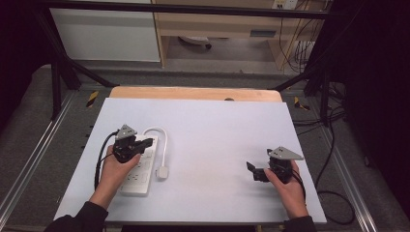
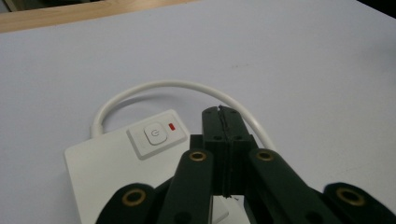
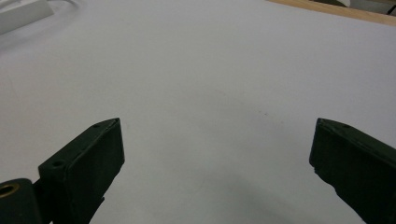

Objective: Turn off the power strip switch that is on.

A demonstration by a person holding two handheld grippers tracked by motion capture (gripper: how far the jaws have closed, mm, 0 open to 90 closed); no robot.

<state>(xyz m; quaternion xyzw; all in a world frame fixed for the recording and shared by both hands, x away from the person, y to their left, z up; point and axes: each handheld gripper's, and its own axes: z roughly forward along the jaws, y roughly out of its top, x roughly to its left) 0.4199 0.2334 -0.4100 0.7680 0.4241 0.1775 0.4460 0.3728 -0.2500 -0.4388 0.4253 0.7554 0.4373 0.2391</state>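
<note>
Nearest me, the left gripper (image 2: 223,116) hovered over the white power strip (image 1: 140,166) at the table's (image 1: 217,125) left side, jaws pressed together on nothing — seemingly aimed at the strip's switch (image 2: 155,134), whose red light (image 2: 172,126) showed. The right gripper (image 1: 256,172) waited well apart, jaws wide. Beyond, the cord (image 2: 177,86) looped — its plug (image 1: 162,172) lay unconnected.

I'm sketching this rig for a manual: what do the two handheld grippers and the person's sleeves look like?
Both are black. The left gripper has flat linkage bars with brass-coloured pivot rings and ribbed pads, a black cable looping from it, and a grey three-cornered plate on top. The right gripper has blocky black jaws with small screw holes, the same grey plate, and a black cable. The person wears dark sleeves.
</note>
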